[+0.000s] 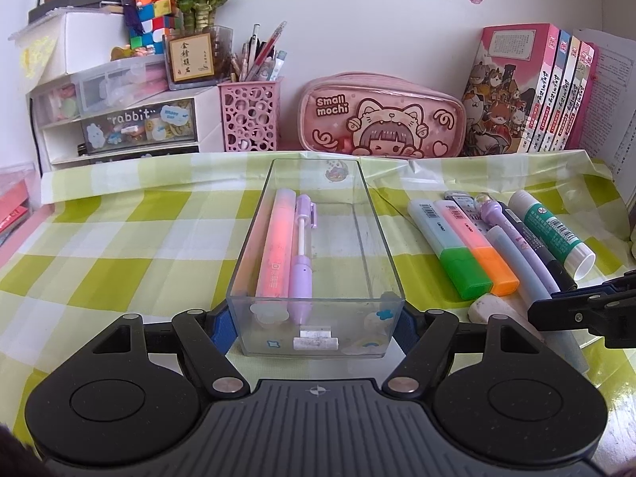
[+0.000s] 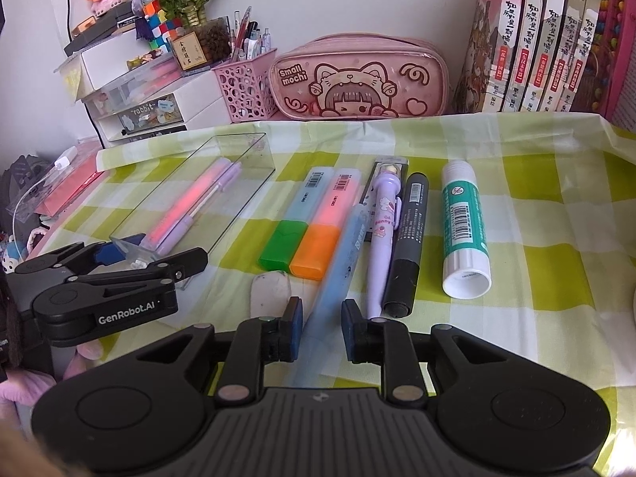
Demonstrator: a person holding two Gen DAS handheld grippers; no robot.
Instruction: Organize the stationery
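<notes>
Stationery lies in two groups on the green-and-white checked surface (image 1: 119, 262). My left tool (image 1: 316, 328) is clamped across the near end of the clear plastic tray (image 1: 369, 238); both blue pads (image 1: 222, 328) press against its side walls. Inside the tray I see a pink highlighter (image 1: 274, 238) and a purple pen (image 1: 301, 254) lying side by side along the left wall, and a small white piece (image 1: 315, 342) at the near end.

To the right of the tray, a row of loose items lies on the surface: a green-capped highlighter (image 2: 292, 222), an orange-capped highlighter (image 2: 328, 224) touching it, a light blue pen (image 2: 338, 274), a purple cartoon pen (image 2: 381, 234), a black marker (image 2: 407, 238) and a glue stick (image 2: 463, 230) a little apart at the right end. A white eraser (image 2: 270, 290) sits just below the highlighter caps.

My right tool (image 2: 322, 332) sits low over the near end of the light blue pen. The pen runs between the two blue pads (image 2: 294, 330), with a visible gap on each side, so nothing is gripped: the tool is released.

Along the back wall I note a pink pencil case (image 2: 361, 79), a pink perforated pen holder (image 2: 248, 87), a small drawer unit (image 1: 119, 127) and a row of books (image 2: 544, 39).
</notes>
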